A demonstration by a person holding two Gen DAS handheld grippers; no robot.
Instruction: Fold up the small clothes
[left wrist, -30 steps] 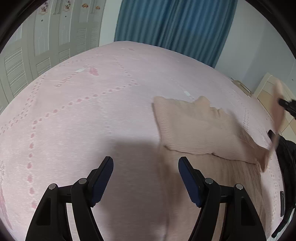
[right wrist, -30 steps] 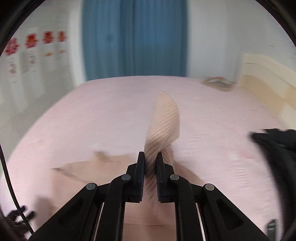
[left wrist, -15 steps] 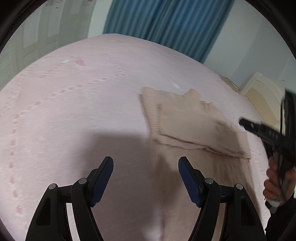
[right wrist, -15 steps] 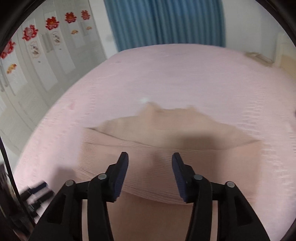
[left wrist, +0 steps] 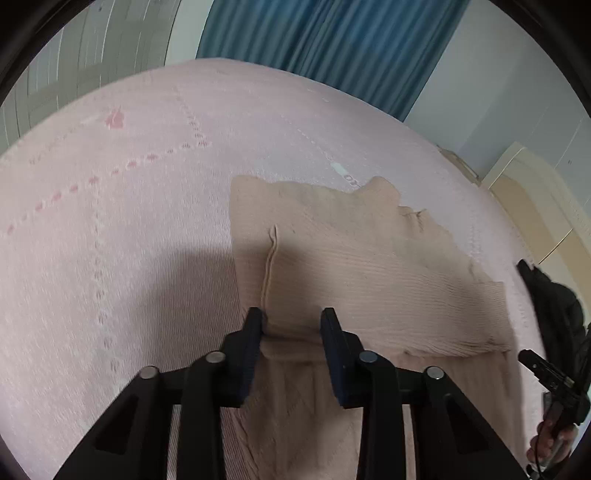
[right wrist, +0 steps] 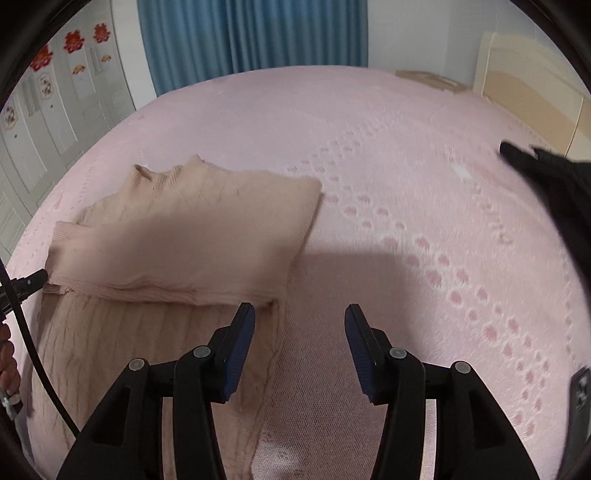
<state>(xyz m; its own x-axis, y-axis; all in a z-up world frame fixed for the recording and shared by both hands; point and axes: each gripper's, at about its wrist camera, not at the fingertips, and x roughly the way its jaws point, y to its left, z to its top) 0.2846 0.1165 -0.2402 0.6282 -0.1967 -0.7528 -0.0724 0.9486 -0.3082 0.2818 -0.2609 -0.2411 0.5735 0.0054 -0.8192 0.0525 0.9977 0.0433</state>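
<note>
Left gripper (left wrist: 291, 321): jaws are standing partly apart, straddling a raised ridge of the beige sweater (left wrist: 354, 258); both pads are lying against the knit, but whether they are pinching it cannot be told.
Right gripper (right wrist: 300, 325): jaws are gaping wide and holding nothing; the left fingertip (right wrist: 243, 314) is sitting over the sweater's near right corner, the right one over bare bedspread.
Beige sweater (right wrist: 184, 236): lying on the pink bedspread (right wrist: 406, 155), upper part folded down over the lower, collar pointing away from the grippers.
Black garment (right wrist: 554, 177): lying on the bedspread well to the right of the sweater.
Blue curtain (right wrist: 251, 33): hanging beyond the bed's far edge.
</note>
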